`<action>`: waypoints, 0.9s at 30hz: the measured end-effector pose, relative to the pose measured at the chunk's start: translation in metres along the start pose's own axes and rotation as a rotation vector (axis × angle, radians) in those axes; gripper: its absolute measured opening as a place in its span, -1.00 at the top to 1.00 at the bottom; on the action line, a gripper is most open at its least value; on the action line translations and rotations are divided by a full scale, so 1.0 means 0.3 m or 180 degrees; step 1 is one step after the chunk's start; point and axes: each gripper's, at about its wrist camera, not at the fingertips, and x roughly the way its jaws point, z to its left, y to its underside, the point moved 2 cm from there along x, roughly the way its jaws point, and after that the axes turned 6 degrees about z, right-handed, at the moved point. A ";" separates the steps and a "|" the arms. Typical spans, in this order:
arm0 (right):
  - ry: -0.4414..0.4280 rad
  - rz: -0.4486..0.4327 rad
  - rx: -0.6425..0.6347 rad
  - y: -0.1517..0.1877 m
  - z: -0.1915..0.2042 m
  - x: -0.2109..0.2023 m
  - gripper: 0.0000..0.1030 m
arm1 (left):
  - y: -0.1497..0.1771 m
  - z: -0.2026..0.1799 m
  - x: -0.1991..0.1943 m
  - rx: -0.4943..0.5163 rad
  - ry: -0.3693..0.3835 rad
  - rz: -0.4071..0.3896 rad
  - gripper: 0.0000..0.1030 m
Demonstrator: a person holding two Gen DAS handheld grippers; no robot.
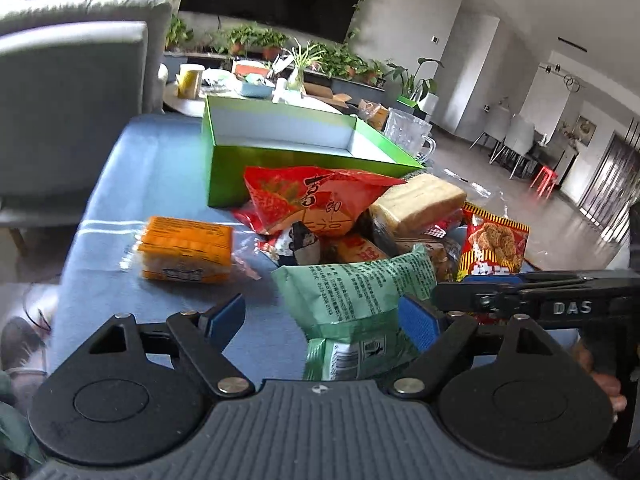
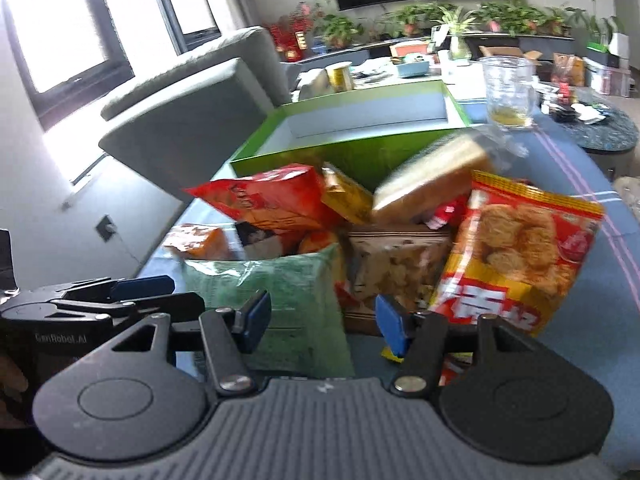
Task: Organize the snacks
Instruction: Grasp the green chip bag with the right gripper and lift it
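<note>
A pile of snack packs lies on the blue table in front of an open, empty green box point(image 1: 280, 160) point(image 2: 340, 136). The pile holds a red bag point(image 1: 316, 196) point(image 2: 272, 200), a wrapped bread loaf point(image 1: 416, 204) point(image 2: 432, 176), a fried-snack bag point(image 1: 496, 240) point(image 2: 516, 244) and a pale green bag point(image 1: 356, 296) point(image 2: 276, 288). An orange pack point(image 1: 186, 250) lies apart on the left. My left gripper point(image 1: 324, 320) is open with the pale green bag between its fingers. My right gripper point(image 2: 320, 320) is open just before the pile, empty.
A grey sofa point(image 1: 72, 100) point(image 2: 188, 120) stands left of the table. A glass mug point(image 1: 408, 136) point(image 2: 508, 92) stands right of the box. A cluttered side table point(image 1: 240, 84) and potted plants are behind. The right gripper's body point(image 1: 552, 300) shows at the right of the left view.
</note>
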 end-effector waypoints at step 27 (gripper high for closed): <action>-0.0280 -0.0359 -0.0223 -0.141 0.080 -0.072 -0.56 | -0.141 -0.184 -0.055 0.0572 -0.0159 -0.0250 -0.14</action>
